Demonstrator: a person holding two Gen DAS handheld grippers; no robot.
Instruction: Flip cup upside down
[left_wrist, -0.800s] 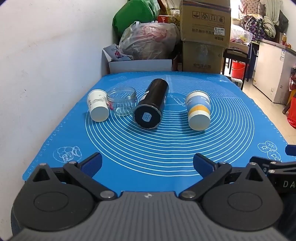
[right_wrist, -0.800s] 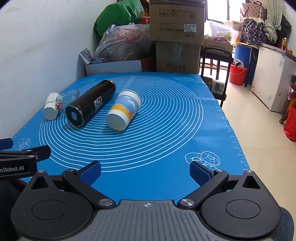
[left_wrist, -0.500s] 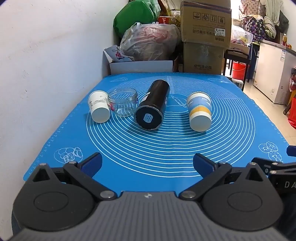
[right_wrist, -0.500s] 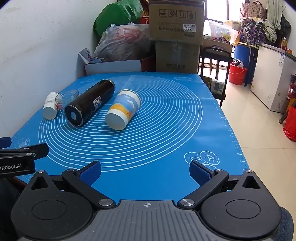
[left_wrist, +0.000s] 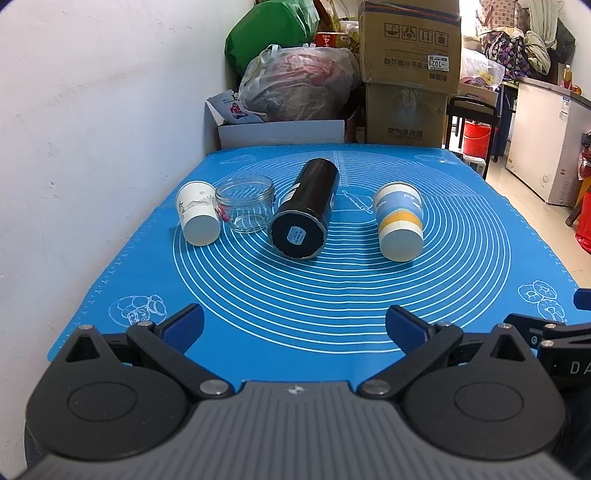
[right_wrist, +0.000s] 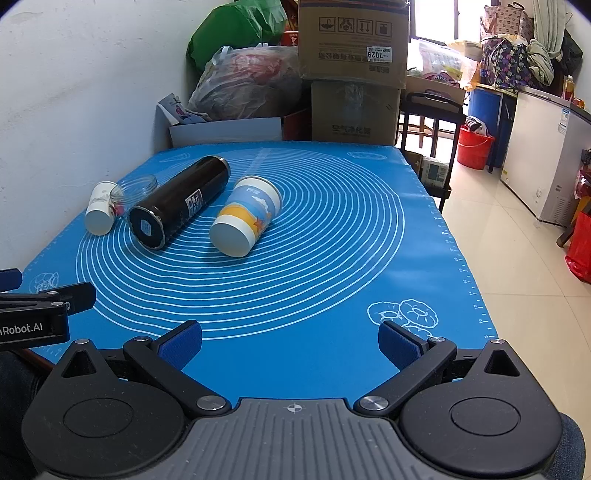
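Now, cup: we see the blue, yellow and white cup (left_wrist: 399, 221) (right_wrist: 245, 216) lying on its side on the mat, its flat white base turned toward us and its mouth pointing to the far end.
Cup's place: we find it right of centre in the left wrist view, well apart from both grippers, with nothing touching it.
Black flask: we see a black flask (left_wrist: 306, 212) (right_wrist: 179, 201) lying on its side just left of the cup, its labelled base toward us, with a gap between the two.
Glass jar: we see a clear glass jar (left_wrist: 245, 206) (right_wrist: 135, 188) standing upright to the left of the flask, close beside it.
White paper cup: we see a white paper cup (left_wrist: 195, 216) (right_wrist: 99, 212) on its side at the far left, right against the jar, near the wall (left_wrist: 92, 129).
Mat: we see a blue mat (left_wrist: 332, 314) (right_wrist: 314, 295) with white rings covering the table.
Left gripper: our left gripper (left_wrist: 293, 326) hovers over the near edge of the mat, its jaws spread wide with nothing between them.
Right gripper: our right gripper (right_wrist: 290, 341) hovers over the near right part of the mat, jaws likewise spread wide and holding nothing.
Background: we see cardboard boxes (left_wrist: 408, 74) and a filled plastic bag (left_wrist: 295, 88) stacked beyond the far end of the table.
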